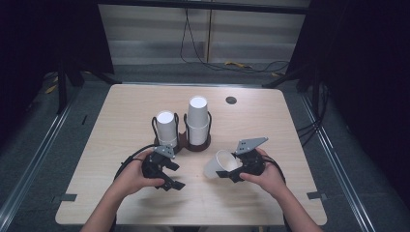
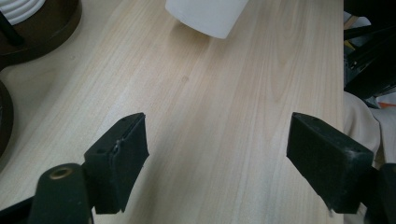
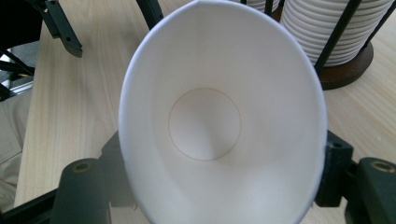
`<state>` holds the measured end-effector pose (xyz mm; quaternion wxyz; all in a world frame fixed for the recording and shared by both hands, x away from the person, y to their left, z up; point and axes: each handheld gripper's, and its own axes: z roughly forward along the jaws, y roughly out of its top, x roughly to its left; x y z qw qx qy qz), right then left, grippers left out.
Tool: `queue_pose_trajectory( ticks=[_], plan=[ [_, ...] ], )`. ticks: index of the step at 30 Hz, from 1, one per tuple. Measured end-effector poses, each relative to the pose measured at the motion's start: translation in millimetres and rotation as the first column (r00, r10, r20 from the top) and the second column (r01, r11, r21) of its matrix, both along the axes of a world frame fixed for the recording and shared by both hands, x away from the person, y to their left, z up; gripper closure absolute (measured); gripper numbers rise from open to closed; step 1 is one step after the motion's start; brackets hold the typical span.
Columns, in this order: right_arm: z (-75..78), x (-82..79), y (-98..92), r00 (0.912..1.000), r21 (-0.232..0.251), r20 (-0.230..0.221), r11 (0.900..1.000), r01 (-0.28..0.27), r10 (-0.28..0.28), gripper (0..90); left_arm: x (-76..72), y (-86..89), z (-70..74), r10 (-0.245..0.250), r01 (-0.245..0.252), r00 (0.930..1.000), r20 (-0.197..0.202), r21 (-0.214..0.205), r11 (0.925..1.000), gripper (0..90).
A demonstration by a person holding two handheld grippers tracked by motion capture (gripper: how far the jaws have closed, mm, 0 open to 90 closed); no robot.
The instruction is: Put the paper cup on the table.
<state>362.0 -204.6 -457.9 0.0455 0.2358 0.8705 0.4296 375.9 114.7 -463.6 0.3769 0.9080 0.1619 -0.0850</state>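
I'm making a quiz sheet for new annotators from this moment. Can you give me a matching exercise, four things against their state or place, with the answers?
Things:
1. left gripper
2. right gripper
3. loose paper cup
4. taller cup stack

States or places:
A. lying on its side, squeezed at the rim
B. upright in a wire holder on a dark round base
C. jaws wide apart over bare table
D. shut on a cup, mouth facing its camera

Pairs: 1-C, 2-D, 3-A, 4-B
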Motion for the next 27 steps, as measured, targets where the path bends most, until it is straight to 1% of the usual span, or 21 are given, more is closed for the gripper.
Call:
queue_pose_trajectory(
  ticks=[2, 3, 4, 6, 8, 10, 11, 12, 13, 16, 17, 18, 19, 20, 21, 22, 23, 25, 27],
  plan=[
    [-0.6, 0.3, 1.1, 1.0, -0.004, 0.0, 1.0, -0.007, 0.007, 27.6, 0.4, 1.7, 0.1, 0.006, -0.006, 1.0, 0.001, 0.008, 0.9999, 20.4],
    [-0.9, 0.5, 1.7, 1.0, -0.007, 0.001, 1.0, -0.004, 0.004, 27.2, 0.9, 2.5, 0.2, -0.002, 0.002, 1.0, -0.001, 0.015, 0.9999, 20.5],
    [-1.1, 0.8, 2.1, 1.0, -0.008, 0.005, 0.9999, -0.006, 0.006, 26.9, 0.4, 2.9, 0.0, 0.007, -0.007, 1.0, 0.007, 0.02, 0.9998, 20.4],
    [-1.2, 0.9, 3.3, 1.0, -0.008, 0.001, 0.9999, -0.008, 0.008, 26.5, 0.1, 3.6, -0.7, 0.011, -0.011, 0.9999, -0.005, 0.006, 0.9999, 20.5],
    [-1.8, 1.3, 4.4, 0.9999, -0.01, 0.005, 0.9999, -0.01, 0.01, 25.5, 0.6, 5.2, -0.5, 0.007, -0.007, 1.0, 0.0, 0.009, 0.9999, 20.6],
    [-2.4, 1.4, 5.4, 0.9999, -0.009, 0.007, 0.9999, -0.011, 0.011, 24.1, 0.0, 6.4, -0.8, 0.015, -0.015, 0.9999, -0.001, -0.002, 0.9999, 20.7],
    [-2.5, 1.2, 6.2, 0.9999, -0.011, 0.008, 0.9999, -0.013, 0.013, 23.5, 0.1, 7.5, 0.0, 0.018, -0.018, 0.9998, 0.004, 0.009, 0.9998, 20.7],
    [-2.9, 0.9, 7.1, 0.9999, -0.013, 0.01, 0.9998, -0.011, 0.012, 23.1, 0.5, 8.3, 0.3, 0.014, -0.014, 0.9999, 0.002, 0.01, 0.9998, 20.7],
    [-3.2, 0.6, 7.9, 0.9998, -0.019, 0.012, 0.9997, -0.014, 0.015, 22.5, 0.3, 8.9, -0.3, 0.018, -0.018, 0.9998, 0.005, 0.001, 0.9998, 20.7],
    [-4.4, -0.2, 9.5, 0.9998, -0.018, 0.017, 0.9998, -0.007, 0.007, 21.6, 1.1, 11.3, 0.8, 0.018, -0.018, 0.9998, 0.001, 0.012, 0.9998, 20.8],
    [-4.7, -0.5, 9.9, 0.9998, -0.02, 0.022, 0.9998, -0.003, 0.004, 21.6, 0.6, 11.2, 0.0, 0.026, -0.026, 0.9997, -0.001, 0.003, 0.9997, 20.9],
    [-4.9, -0.4, 10.1, 0.9997, -0.019, 0.023, 0.9998, -0.002, 0.003, 20.9, 0.5, 11.3, 0.1, 0.02, -0.02, 0.9998, 0.002, 0.01, 0.9998, 20.9],
    [-4.9, -0.3, 10.4, 0.9997, -0.015, 0.023, 0.9999, 0.004, -0.004, 20.3, 0.4, 11.3, -0.2, 0.019, -0.019, 0.9998, 0.004, 0.005, 0.9998, 20.9],
    [-4.9, -0.1, 10.4, 0.9999, -0.01, 0.016, 0.9999, 0.006, -0.006, 20.2, 0.5, 12.1, 0.5, 0.016, -0.016, 0.9999, 0.001, 0.013, 0.9998, 21.1],
    [-4.8, -0.3, 10.7, 0.9999, -0.008, 0.016, 1.0, 0.004, -0.004, 20.1, 0.4, 12.2, -0.2, 0.018, -0.018, 0.9998, 0.001, 0.003, 0.9998, 21.1],
    [-4.7, -0.5, 11.0, 0.9998, -0.011, 0.022, 0.9999, 0.002, -0.002, 19.6, 0.9, 12.8, 0.4, 0.014, -0.014, 0.9999, 0.004, 0.011, 0.9998, 21.1],
    [-4.6, -0.7, 11.5, 0.9997, -0.012, 0.023, 0.9999, 0.001, -0.001, 19.5, 1.0, 12.9, 0.1, 0.016, -0.016, 0.9999, 0.003, 0.008, 0.9998, 21.1],
    [-4.4, -1.3, 12.9, 0.9997, -0.006, 0.023, 1.0, -0.005, 0.005, 16.4, 1.1, 13.4, 0.4, 0.014, -0.014, 0.9999, -0.001, 0.016, 0.9998, 21.2],
    [-4.8, -1.6, 14.1, 0.9999, -0.003, 0.016, 1.0, 0.0, 0.0, 14.1, 1.0, 13.6, 0.5, 0.013, -0.013, 0.9999, 0.0, 0.018, 0.9998, 21.2]
  ],
)
